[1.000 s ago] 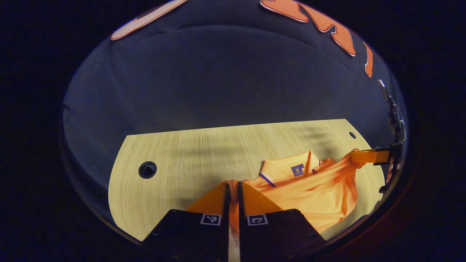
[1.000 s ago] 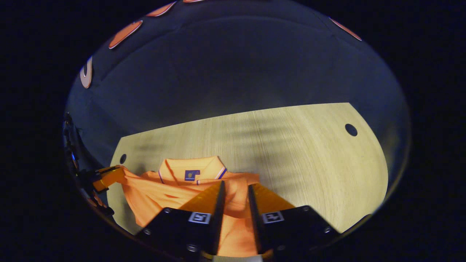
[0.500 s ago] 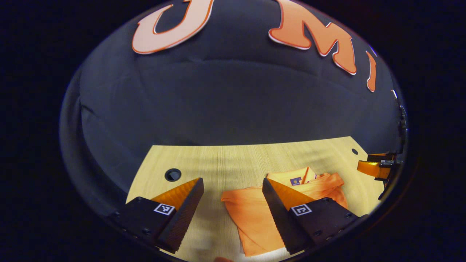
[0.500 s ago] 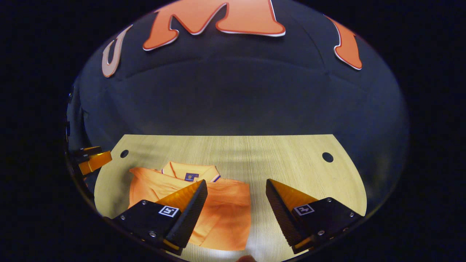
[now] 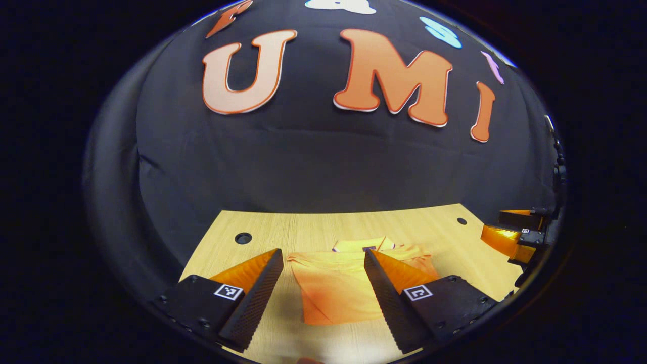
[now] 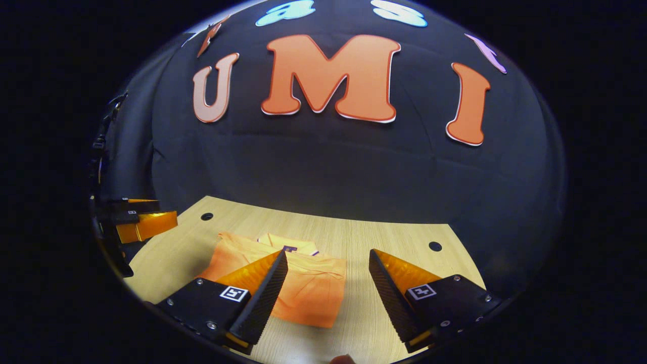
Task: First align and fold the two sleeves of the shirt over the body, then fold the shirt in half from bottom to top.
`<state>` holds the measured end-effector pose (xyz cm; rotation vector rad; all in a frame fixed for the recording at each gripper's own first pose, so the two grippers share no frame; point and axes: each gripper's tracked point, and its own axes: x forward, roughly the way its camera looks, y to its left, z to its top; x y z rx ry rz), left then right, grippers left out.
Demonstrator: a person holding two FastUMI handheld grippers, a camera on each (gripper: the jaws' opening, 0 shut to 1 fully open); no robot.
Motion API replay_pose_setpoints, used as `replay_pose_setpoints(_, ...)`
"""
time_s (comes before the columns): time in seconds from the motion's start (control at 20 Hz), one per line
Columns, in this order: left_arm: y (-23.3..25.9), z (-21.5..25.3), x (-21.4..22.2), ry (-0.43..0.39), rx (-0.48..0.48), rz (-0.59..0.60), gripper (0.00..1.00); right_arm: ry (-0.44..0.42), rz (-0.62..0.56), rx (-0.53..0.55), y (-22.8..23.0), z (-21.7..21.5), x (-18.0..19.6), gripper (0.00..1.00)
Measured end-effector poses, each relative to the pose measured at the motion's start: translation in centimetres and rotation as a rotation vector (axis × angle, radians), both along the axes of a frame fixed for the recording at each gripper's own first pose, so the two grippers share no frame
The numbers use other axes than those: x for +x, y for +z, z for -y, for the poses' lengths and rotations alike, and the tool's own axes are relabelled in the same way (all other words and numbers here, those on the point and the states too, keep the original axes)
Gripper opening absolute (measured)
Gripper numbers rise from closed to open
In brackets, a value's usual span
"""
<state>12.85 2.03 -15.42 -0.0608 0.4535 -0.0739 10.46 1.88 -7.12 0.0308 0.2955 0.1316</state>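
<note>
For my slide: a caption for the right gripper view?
Right gripper open above the folded orange shirt on the wooden table.

Folded shirt (image 6: 303, 288) (collar up) on table (image 6: 394, 237)

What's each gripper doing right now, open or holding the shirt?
Left gripper: open, holding nothing, raised above the folded shirt on the table.
Right gripper: open, holding nothing, also off the shirt.

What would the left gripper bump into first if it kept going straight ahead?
Probably the folded orange polo shirt, which lies on the wooden table right between the open left gripper fingers. It may be aimed higher, toward the black cloth wall; depth is unclear.
</note>
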Motion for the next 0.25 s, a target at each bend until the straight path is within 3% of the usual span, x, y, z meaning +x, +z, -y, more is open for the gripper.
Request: replay_pose_setpoints(0.25,0.7,2.9,-5.9,0.001,-0.017,0.023,0.99,0.027,0.043,0.033,0.2,0.7,-5.4,0.99)
